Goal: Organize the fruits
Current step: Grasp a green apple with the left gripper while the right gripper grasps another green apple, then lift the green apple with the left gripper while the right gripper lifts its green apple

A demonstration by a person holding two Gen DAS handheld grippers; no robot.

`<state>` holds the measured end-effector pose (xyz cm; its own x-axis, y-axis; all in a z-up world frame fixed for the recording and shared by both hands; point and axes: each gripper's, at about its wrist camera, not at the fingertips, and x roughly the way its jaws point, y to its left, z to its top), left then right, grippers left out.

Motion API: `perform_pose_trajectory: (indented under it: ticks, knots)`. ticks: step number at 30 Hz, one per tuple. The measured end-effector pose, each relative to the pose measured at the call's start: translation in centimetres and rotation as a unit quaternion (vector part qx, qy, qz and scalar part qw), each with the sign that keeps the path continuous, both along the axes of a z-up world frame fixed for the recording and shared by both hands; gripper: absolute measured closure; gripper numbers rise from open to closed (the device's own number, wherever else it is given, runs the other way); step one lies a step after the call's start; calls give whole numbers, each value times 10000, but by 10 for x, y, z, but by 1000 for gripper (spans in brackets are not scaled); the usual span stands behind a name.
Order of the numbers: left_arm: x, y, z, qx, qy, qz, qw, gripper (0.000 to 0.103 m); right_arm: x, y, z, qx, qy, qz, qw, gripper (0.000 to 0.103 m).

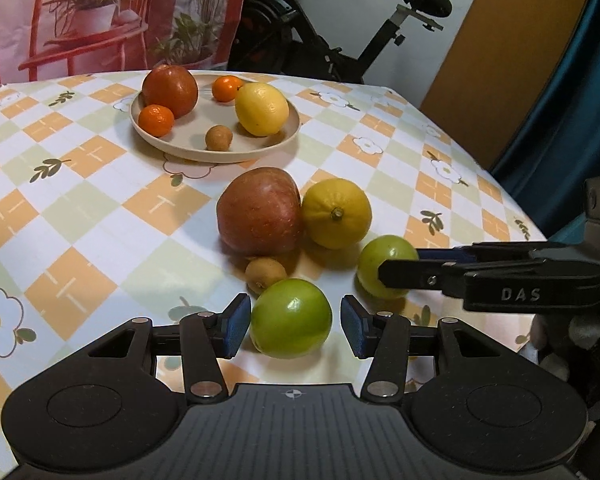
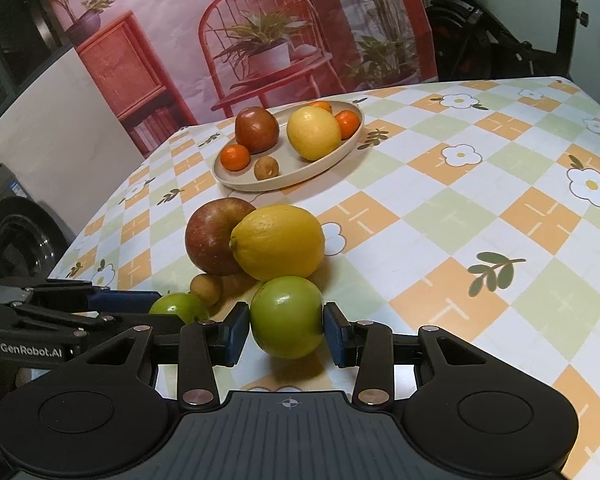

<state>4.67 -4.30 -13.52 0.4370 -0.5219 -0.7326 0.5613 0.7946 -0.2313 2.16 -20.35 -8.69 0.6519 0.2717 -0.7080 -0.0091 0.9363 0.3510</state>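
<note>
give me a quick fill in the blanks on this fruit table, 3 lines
1. The left tool and the right tool each straddle a round ____ fruit on the table.
2. The big fruit touching the loose apple on the tablecloth is a ____.
3. On the plate, the small fruit nearest the front rim is ____ in colour.

Missing words: green; lemon; brown
</note>
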Motion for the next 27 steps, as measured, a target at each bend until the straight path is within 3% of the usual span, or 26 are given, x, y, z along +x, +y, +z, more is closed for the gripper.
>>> perform_pose_trajectory:
  ticks: [7, 17, 27]
  knots:
    - [3, -1, -10, 124, 126, 71, 9998, 50, 0, -2, -1, 33, -2, -17, 10000, 66]
    - [-1, -2, -10, 177, -28, 73, 9998, 52, 0, -2, 0, 50, -4, -23, 10000, 66]
    - [-2, 12, 22, 12, -534, 305, 9981, 52, -3, -9, 9, 167, -154, -103, 9997, 67]
